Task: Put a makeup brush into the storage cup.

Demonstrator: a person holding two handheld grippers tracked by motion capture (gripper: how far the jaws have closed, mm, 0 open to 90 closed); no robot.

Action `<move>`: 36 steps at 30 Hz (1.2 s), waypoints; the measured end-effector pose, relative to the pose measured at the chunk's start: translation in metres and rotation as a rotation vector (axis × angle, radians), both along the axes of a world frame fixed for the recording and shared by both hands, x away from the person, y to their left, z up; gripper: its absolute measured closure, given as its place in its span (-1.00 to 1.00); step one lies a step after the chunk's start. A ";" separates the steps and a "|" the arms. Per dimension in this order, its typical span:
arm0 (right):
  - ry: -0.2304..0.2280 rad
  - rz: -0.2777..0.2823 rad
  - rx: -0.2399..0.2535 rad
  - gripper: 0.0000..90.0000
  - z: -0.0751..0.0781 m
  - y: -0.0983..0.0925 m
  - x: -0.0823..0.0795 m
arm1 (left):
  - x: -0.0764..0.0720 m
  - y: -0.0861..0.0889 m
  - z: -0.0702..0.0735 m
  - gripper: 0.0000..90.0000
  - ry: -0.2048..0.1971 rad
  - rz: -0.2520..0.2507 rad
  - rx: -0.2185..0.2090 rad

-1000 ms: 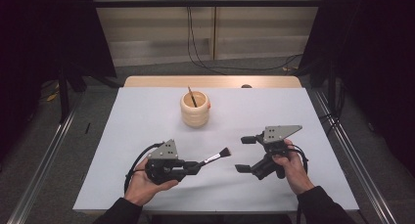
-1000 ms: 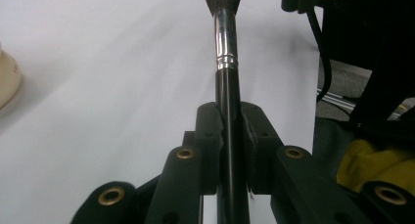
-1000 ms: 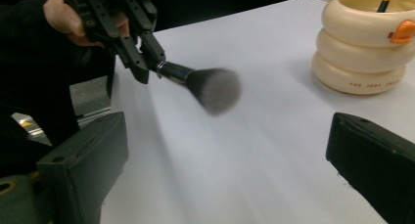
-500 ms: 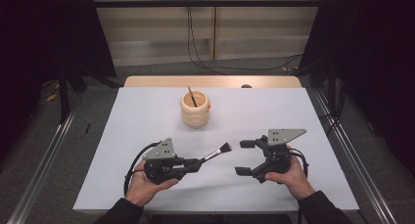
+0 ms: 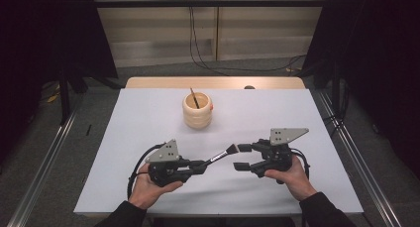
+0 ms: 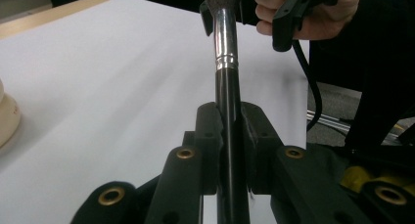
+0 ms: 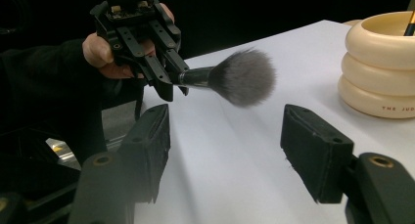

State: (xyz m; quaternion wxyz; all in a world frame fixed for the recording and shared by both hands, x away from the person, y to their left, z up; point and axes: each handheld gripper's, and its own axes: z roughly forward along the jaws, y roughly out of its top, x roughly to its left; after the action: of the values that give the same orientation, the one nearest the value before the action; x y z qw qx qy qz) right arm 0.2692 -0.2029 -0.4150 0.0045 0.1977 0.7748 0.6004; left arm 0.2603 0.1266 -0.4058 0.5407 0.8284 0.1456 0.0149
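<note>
Hands are coming in from the bottom of the high view, each holding a two-jaw gripper above a white desk (image 5: 148, 118). At the left, the left gripper (image 5: 200, 164) is pointing toward the middle of the desk, and its jaws are clamping tight on the black handle of a makeup brush (image 5: 220, 155). In the left gripper view the handle is running straight up between the two closed jaws to a silver collar, with the other hand showing beyond it. The brush is slanting up and to the right, lifted off the desk, and its soft grey bristle head is ending just beside the tips of the right gripper (image 5: 241, 156). At the right, the right gripper is facing left toward the brush. Its jaws are standing apart and have just been closing; in the right gripper view the bristle head (image 7: 243, 77) is hovering ahead of the gap between them, and neither pad is touching it. Farther back, near the middle of the desk and well apart from both grippers, a cream ribbed holder (image 5: 197, 110) is standing upright with a thin stick leaning inside it.
</note>
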 end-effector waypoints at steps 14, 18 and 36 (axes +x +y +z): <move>0.028 0.065 0.004 0.11 -0.001 0.008 0.002 | -0.002 -0.011 -0.006 0.76 -0.024 -0.051 0.011; 0.037 0.076 0.005 0.16 -0.002 0.009 0.003 | -0.002 -0.014 -0.010 0.76 -0.032 -0.063 0.012; 0.092 0.130 0.017 0.69 -0.003 0.005 0.006 | -0.001 -0.018 -0.022 0.73 -0.030 -0.078 0.046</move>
State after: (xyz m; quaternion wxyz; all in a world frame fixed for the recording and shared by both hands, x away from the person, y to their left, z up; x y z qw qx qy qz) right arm 0.2753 -0.1980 -0.4176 -0.0718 0.1744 0.7802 0.5964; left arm 0.2597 0.1083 -0.4277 0.5237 0.8454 0.1047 0.0099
